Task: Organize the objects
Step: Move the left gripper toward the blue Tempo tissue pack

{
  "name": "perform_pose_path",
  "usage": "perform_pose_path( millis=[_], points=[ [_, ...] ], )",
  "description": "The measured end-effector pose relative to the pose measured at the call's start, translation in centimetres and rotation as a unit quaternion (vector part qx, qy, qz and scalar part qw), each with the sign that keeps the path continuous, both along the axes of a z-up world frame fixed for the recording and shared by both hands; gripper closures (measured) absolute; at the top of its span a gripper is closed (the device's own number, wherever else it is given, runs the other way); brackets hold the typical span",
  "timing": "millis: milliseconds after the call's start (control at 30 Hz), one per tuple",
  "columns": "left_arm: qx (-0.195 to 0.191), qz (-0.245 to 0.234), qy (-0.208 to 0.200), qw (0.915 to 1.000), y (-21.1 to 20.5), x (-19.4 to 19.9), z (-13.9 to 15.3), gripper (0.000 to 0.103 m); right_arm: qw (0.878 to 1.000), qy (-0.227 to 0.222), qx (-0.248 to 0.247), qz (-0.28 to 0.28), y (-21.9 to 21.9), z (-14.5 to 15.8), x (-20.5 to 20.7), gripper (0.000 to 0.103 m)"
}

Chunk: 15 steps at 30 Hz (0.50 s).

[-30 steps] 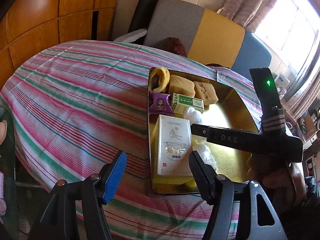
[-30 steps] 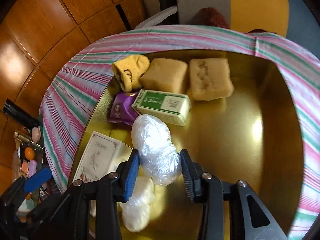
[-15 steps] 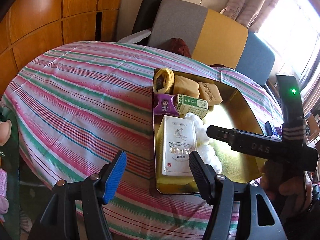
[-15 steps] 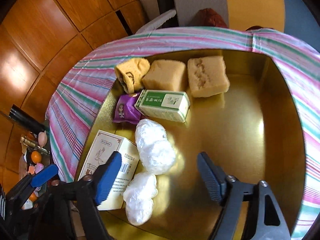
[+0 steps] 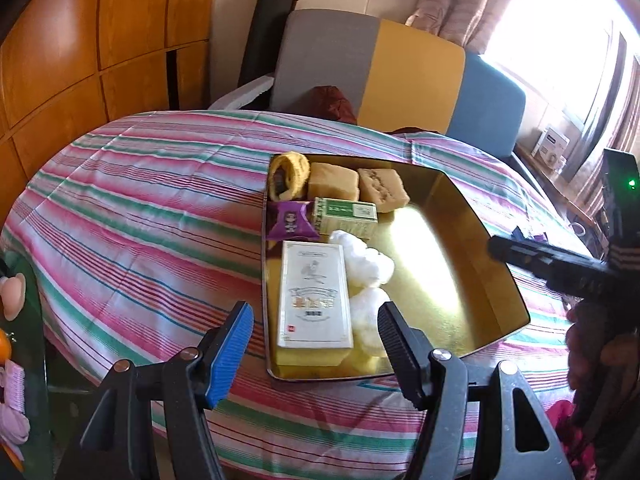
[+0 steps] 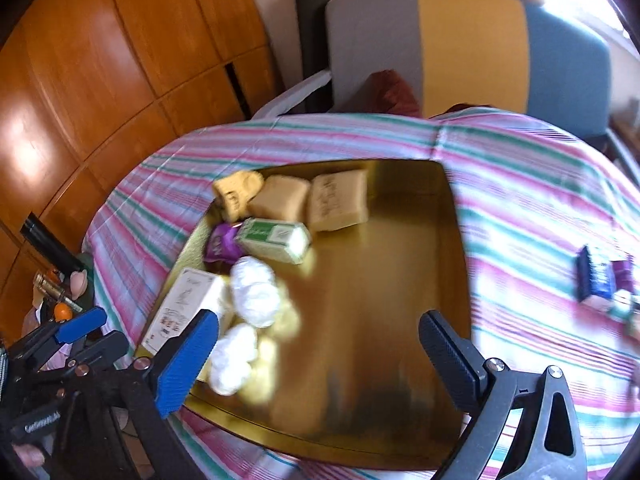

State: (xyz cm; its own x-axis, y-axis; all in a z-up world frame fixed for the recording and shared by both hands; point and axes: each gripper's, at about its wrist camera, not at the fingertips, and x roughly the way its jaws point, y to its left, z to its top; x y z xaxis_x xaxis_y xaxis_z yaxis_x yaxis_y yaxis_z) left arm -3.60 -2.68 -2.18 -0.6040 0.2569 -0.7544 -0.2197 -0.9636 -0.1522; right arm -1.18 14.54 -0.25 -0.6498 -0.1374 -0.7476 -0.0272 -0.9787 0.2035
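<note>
A gold tray [image 5: 440, 272] [image 6: 380, 280] lies on the striped tablecloth. Along its left side it holds a white box [image 5: 314, 292], two white plastic-wrapped bundles [image 5: 368, 264] [image 6: 254, 290], a green box [image 5: 346, 216], a purple packet [image 5: 290, 222], two tan blocks [image 5: 334, 182] and a yellow roll [image 5: 288, 172]. My left gripper [image 5: 314, 320] hovers open over the tray's near edge, holding nothing. My right gripper [image 6: 320, 320] is above the tray's bare middle, its jaws opening wide with nothing between them. The bundles lie free to the left of its blue pad [image 6: 188, 356].
A blue packet [image 6: 598, 282] and a small purple item lie on the cloth right of the tray. A grey, yellow and blue chair [image 5: 400, 72] stands behind the table. Wooden panels line the left. Small pink and orange objects [image 5: 12, 296] sit beyond the table's left edge.
The right gripper let go of the white bundle, opened wide and pulled back and up from the tray. The bundle stays beside the white box. The left gripper drew back slightly.
</note>
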Motion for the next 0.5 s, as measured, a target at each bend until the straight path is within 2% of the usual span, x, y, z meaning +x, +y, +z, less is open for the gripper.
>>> perform_pose_path(
  millis=[133, 300, 500],
  points=[
    [-0.004, -0.013, 0.004, 0.9999, 1.1, 0.5, 0.3, 0.037, 0.999, 0.01, 0.012, -0.037, 3.8, 1.1, 1.7, 0.002],
    [-0.027, -0.032, 0.007, 0.9991, 3.1, 0.9, 0.4, 0.037, 0.995, 0.012, 0.043, -0.085, 9.4, 1.9, 3.9, 0.001],
    [-0.037, -0.056, 0.006, 0.9977, 5.1, 1.3, 0.5, 0.037, 0.981, 0.014, 0.088, -0.175, 18.3, 2.2, 6.6, 0.0]
  ],
)
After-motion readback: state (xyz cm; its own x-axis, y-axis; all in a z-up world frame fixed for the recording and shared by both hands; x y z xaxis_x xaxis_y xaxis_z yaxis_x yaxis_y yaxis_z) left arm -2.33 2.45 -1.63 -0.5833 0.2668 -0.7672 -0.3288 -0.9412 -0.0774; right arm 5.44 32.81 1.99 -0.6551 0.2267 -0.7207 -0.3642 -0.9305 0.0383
